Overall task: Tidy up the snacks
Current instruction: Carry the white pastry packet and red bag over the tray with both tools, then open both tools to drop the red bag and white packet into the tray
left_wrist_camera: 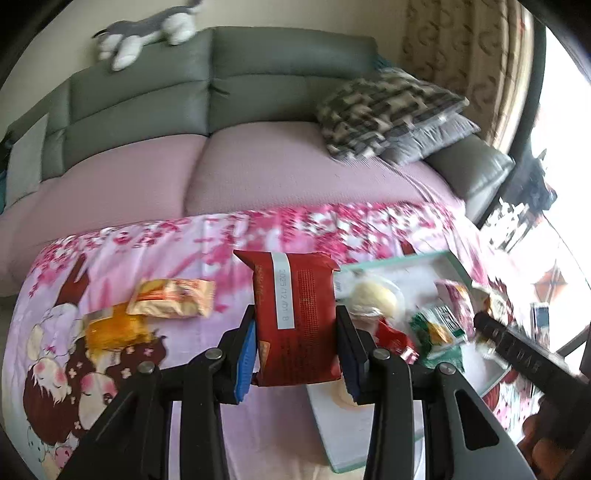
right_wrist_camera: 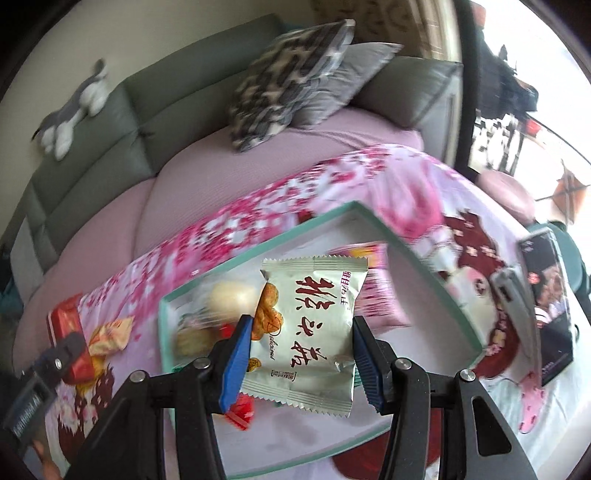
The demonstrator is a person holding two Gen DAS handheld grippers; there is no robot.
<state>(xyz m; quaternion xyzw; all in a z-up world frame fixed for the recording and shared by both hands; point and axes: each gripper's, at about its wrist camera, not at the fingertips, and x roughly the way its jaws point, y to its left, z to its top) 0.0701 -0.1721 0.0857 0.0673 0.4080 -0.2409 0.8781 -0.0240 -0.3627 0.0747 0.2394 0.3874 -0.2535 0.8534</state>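
My left gripper point(left_wrist_camera: 295, 350) is shut on a dark red snack packet point(left_wrist_camera: 297, 317) and holds it above the pink floral cloth, just left of the teal-rimmed white tray point(left_wrist_camera: 458, 263). My right gripper point(right_wrist_camera: 301, 360) is shut on a white peanut-candy packet point(right_wrist_camera: 314, 325) and holds it over the same tray point(right_wrist_camera: 354, 207). The tray holds a round pale bun point(right_wrist_camera: 231, 295), a pink packet point(right_wrist_camera: 376, 291), a small red wrapper point(right_wrist_camera: 242, 410) and a green packet point(left_wrist_camera: 439, 325). A yellow-orange packet point(left_wrist_camera: 173, 297) and an orange snack point(left_wrist_camera: 114, 328) lie on the cloth to the left.
The cloth point(left_wrist_camera: 155, 240) covers a table in front of a grey-and-pink sofa point(left_wrist_camera: 221, 166) with cushions point(left_wrist_camera: 388, 114) and a plush toy point(left_wrist_camera: 147, 29). A dark box point(right_wrist_camera: 546, 295) and a metal clip-like tool point(right_wrist_camera: 517, 306) lie right of the tray.
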